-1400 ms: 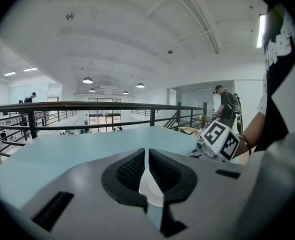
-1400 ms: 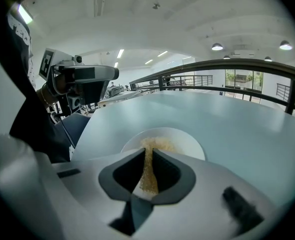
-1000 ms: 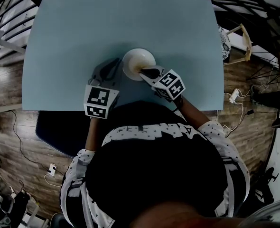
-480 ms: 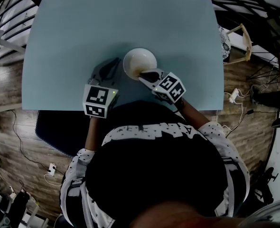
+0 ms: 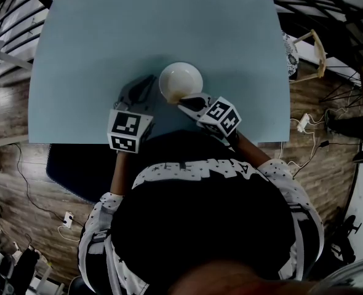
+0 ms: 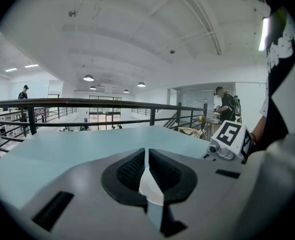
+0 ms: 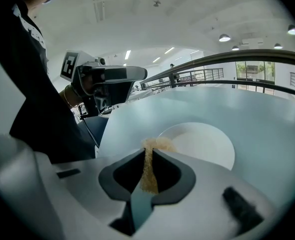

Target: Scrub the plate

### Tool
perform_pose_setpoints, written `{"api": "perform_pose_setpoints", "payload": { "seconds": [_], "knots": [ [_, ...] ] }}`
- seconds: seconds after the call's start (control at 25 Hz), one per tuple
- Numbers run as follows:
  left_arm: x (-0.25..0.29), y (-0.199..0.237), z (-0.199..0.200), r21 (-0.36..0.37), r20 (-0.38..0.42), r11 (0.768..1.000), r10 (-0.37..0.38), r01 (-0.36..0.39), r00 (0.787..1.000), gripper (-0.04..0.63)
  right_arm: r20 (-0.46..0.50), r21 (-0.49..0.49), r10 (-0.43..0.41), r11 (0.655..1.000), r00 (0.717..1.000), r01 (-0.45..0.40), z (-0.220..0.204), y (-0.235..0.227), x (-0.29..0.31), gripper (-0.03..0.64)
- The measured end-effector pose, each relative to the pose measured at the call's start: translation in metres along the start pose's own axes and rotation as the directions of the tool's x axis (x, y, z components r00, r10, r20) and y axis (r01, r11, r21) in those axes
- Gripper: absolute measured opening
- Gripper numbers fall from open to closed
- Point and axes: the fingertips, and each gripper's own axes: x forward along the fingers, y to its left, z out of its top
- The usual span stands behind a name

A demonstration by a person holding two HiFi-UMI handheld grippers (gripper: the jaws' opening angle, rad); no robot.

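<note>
A white plate sits on the pale blue table, just beyond its near edge. My left gripper reaches the plate's left rim; in the left gripper view its jaws are shut with a white sliver of the plate between the pads. My right gripper is shut on a tan scrubbing sponge. The sponge's tip rests on the near rim of the plate. The left gripper's tips are hidden in the right gripper view.
The table's near edge runs just under both marker cubes. A wooden stool stands off the right side, with cables on the wooden floor. A railing runs behind the table.
My right gripper has drawn back a little, from over the plate's inside to its near rim. The plate and my left gripper have barely shifted.
</note>
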Motion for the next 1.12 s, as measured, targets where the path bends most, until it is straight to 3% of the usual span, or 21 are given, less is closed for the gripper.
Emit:
{"api": "perform_pose_setpoints", "payload": {
  "seconds": [0.36,0.76,1.12],
  "knots": [
    [0.0,0.0,0.0,0.0,-0.001,1.0,-0.001,0.001,1.0,0.015,0.028,-0.005,-0.017,1.0,0.999,0.017,0.007,-0.004,-0.004,0.051],
    [0.002,-0.001,-0.002,-0.001,-0.009,1.0,0.0,0.0,1.0,0.015,0.095,0.012,-0.22,0.975,0.971,0.22,0.03,-0.077,-0.028,0.051],
    [-0.001,0.0,-0.004,-0.005,-0.008,1.0,0.004,-0.004,1.0,0.015,0.047,-0.07,-0.278,0.957,0.959,0.281,0.032,-0.109,-0.026,0.051]
  ]
}}
